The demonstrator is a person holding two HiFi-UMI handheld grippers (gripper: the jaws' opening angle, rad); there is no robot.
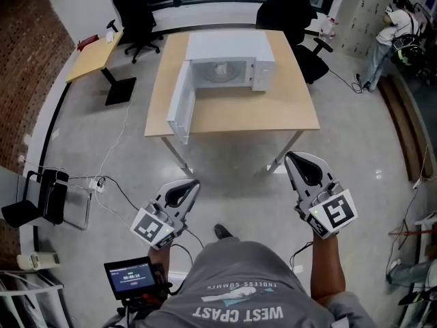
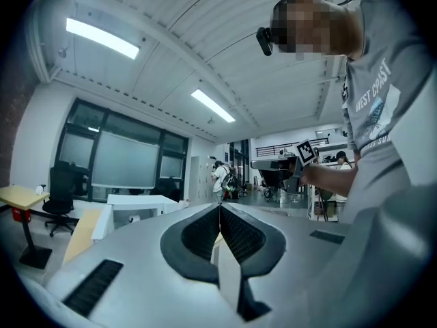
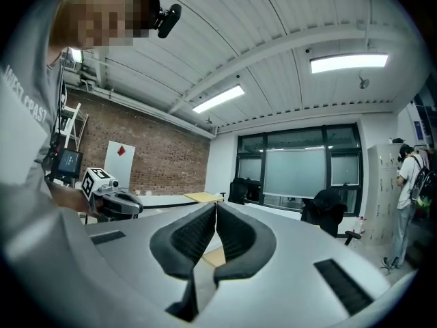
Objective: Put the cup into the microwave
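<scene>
So both grippers are empty here. The left gripper [image 1: 193,183] has its jaws pressed together with nothing between them, and it's the same for the right gripper [image 1: 291,157]. Both are held out level over the bare floor [image 1: 232,173], well short of the front edge of the worktop [image 1: 273,111].

The microwave [image 1: 232,57] sits toward the back edge of the worktop, roughly centred. Its door [image 1: 179,108] is swung wide open to the left and reaches nearly to the front-left corner. There's a pale shape inside the cavity that looks like the cup [image 1: 220,70], but it's honestly too small to be sure. The front strip of the worktop, in front of the microwave and over to the right, carries nothing.

Around it:
- A smaller desk [image 1: 95,55] stands off the back-left corner, well apart.
- Two black office chairs [image 1: 140,12] are behind the far edge, one at each back corner.
- A cable [image 1: 119,139] runs across the floor from the left side down to a power strip [image 1: 99,183].
- Another person [image 1: 389,36] is standing far off to the right.
- There's a brick wall [image 1: 27,60] on the left.
- A little screen [image 1: 130,275] hangs at the wearer's hip.

The floor from the grippers straight up to the front edge is open, and only the open door juts out on the left.
</scene>
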